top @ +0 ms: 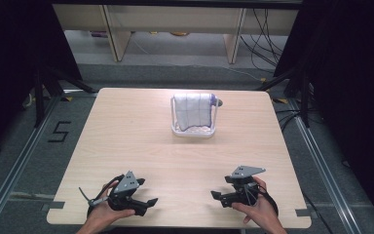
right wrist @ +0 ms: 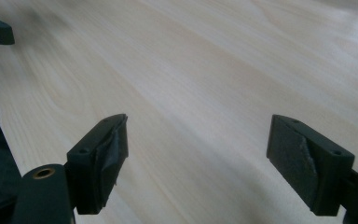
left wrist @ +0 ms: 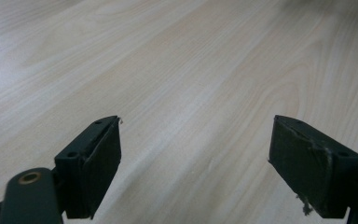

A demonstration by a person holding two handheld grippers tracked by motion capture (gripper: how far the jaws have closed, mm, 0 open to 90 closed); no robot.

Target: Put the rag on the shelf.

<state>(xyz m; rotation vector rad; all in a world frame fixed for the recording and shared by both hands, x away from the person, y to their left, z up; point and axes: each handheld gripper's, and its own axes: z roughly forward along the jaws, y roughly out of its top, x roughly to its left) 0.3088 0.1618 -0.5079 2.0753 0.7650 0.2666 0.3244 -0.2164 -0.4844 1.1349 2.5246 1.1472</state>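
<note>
Nearest, both hands rest at the table (top: 126, 141)'s near edge, the left gripper (top: 143, 204) and right gripper (top: 220, 197) wide apart and empty, likely parked; the towel (top: 193, 111) hangs in its white rack (top: 175, 127), well beyond

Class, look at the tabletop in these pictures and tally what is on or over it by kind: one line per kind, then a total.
Grippers: 2, left gripper and right gripper, both with jaws open and nothing between them
White racks: 1, rack
Towels: 1, white towel draped over the rack
Total: 4
</note>
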